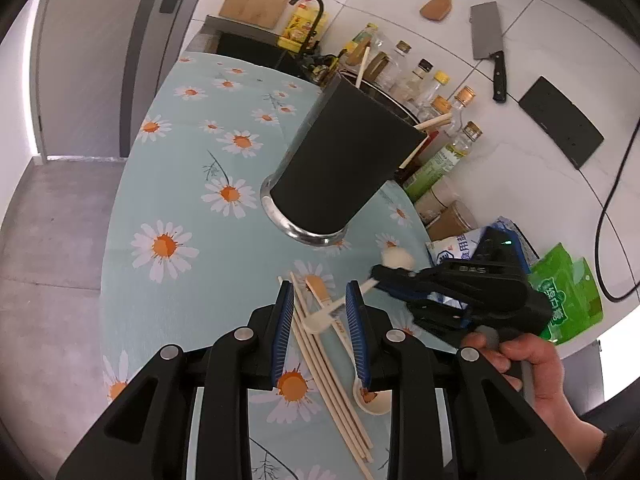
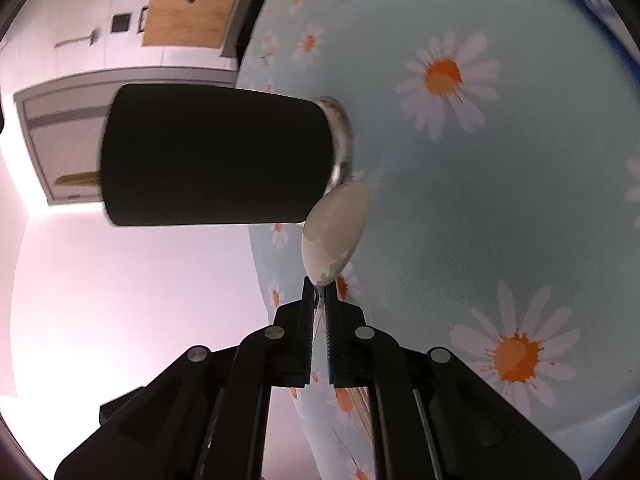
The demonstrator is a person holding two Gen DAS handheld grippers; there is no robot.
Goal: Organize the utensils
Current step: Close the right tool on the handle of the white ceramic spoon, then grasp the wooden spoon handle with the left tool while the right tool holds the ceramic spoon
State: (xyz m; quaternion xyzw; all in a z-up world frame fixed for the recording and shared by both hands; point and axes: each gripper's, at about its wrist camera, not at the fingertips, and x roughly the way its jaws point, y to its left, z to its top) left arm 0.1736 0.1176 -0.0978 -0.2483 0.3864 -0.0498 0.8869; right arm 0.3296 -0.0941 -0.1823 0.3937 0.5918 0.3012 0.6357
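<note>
Utensils are only partly sorted, as far as I can judge: the black holder point(image 1: 344, 168) standing on the daisy-print bench point(image 1: 180, 184) already shows a few chopstick ends poking past its rim on the far side, while several pieces are still loose on the cloth. Going left to right in the left wrist view, the left tool point(image 1: 320, 332) hangs over the loose pile with its blue pads apart, gripping nothing; between and under those pads lie the chopsticks point(image 1: 320, 360), running back toward the camera, a small wooden spoon point(image 1: 316, 286) just beyond them, and a white spoon point(image 1: 370, 398) whose bowl rests partly hidden under the right-hand pad. Just to the right, the right tool point(image 1: 380, 274), held in a hand point(image 1: 532, 364), is closed on the handle of a pale spoon point(image 1: 394, 258) that looks to be clear of the cloth, its bowl pointing toward the holder's base. The right wrist view confirms that grip: the pads pinch the thin handle, and the spoon's bowl point(image 2: 336, 232) sits right beside the holder's metal foot, low against its side, not yet above the opening. Left to do, then: this spoon, plus everything under the left tool.
</note>
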